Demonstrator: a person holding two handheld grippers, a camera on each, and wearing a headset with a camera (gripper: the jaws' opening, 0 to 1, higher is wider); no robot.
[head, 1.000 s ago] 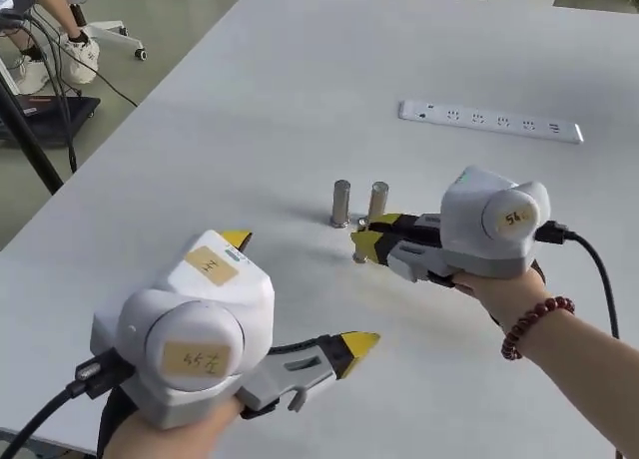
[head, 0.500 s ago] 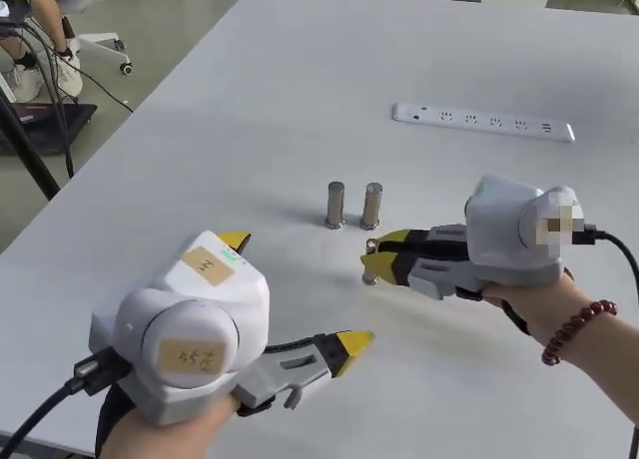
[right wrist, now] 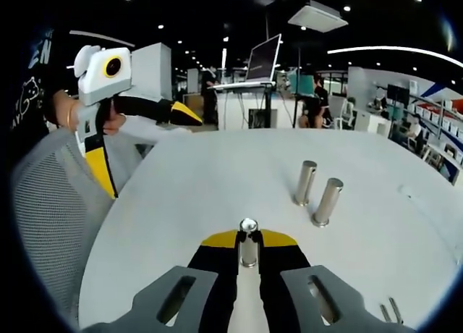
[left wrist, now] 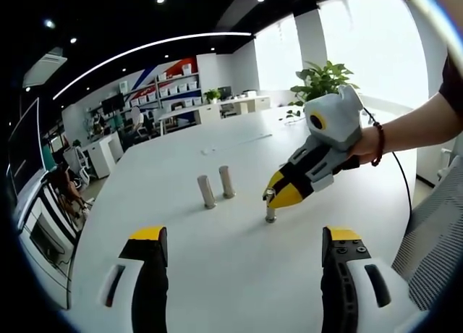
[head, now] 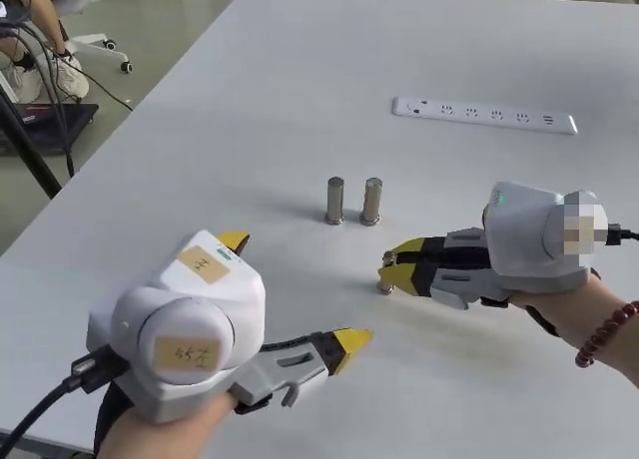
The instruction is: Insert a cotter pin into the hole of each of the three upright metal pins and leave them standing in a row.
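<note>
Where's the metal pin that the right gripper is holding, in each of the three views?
Head view: the held pin is right of centre, at the right gripper tips, nearer the camera than the two standing pins.
Left gripper view: held pin near centre, right of that pair.
Right gripper view: held pin at bottom centre between the jaws.
Shared landmark: the two standing pins.

There are three metal pins (head: 334,200) (head: 371,201) (head: 385,285). Two grippers: a left gripper (head: 295,291) and a right gripper (head: 392,272). One power strip (head: 484,115). One table (head: 300,80). One green plant (left wrist: 318,79).
</note>
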